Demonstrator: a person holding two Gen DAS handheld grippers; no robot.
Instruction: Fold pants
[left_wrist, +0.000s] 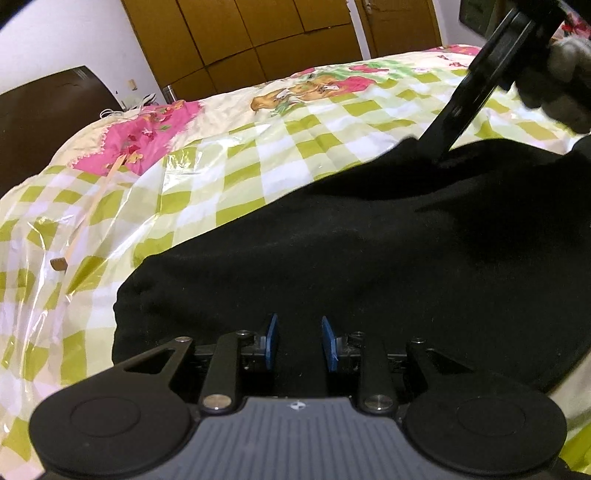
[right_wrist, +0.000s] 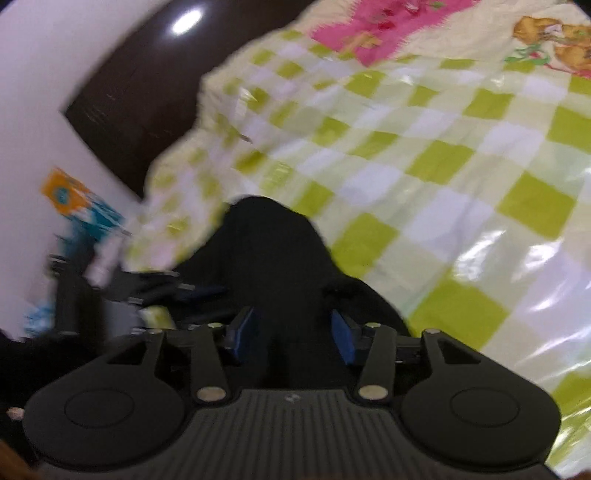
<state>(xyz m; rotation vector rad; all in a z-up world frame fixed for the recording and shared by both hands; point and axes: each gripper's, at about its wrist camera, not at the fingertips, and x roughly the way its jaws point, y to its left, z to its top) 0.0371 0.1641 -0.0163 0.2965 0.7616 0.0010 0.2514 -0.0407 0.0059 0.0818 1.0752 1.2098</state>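
left gripper (left_wrist: 299, 343) jaws partly apart over the black pants (left_wrist: 369, 251), nothing pinched. right gripper (right_wrist: 293, 334) also parted, dark fabric between its pads, grip unclear. pants lie bunched on the checkered bedspread (left_wrist: 229, 173), near its front edge. risk: loose fold slumps open on the slick plastic cover.

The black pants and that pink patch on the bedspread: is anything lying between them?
In the left wrist view, only green-checked bedspread under shiny clear plastic separates the black pants from the pink patch; nothing else lies there.
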